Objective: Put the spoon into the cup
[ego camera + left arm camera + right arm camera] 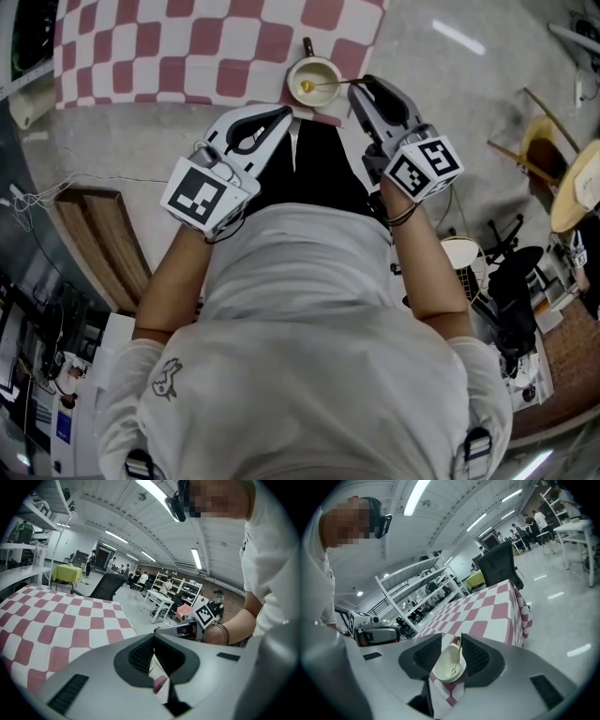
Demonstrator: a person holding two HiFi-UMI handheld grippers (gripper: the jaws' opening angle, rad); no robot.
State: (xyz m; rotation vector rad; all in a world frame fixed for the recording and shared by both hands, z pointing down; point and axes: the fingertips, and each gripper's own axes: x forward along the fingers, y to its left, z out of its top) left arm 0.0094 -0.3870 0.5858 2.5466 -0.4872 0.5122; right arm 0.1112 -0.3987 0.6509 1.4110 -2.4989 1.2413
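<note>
A cream cup (314, 82) stands on the red-and-white checked tablecloth (169, 47), close to the table's near edge. A gold spoon (323, 85) lies in it, bowl down inside, and its handle leans over the rim toward my right gripper (364, 86). In the right gripper view the cup (449, 663) and spoon (457, 657) show in the gap of the right gripper (451, 638); its jaws stand apart and do not press the handle. My left gripper (284, 113) hovers left of the cup, shut and empty. In the left gripper view my left gripper (153, 642) shows its tips together.
The table's near edge runs just under both grippers, with grey floor beyond it. A wooden board (98, 244) lies on the floor at left. A black office chair (516, 272) and round stools (577, 187) stand at right. Another table (159, 603) and people are far off.
</note>
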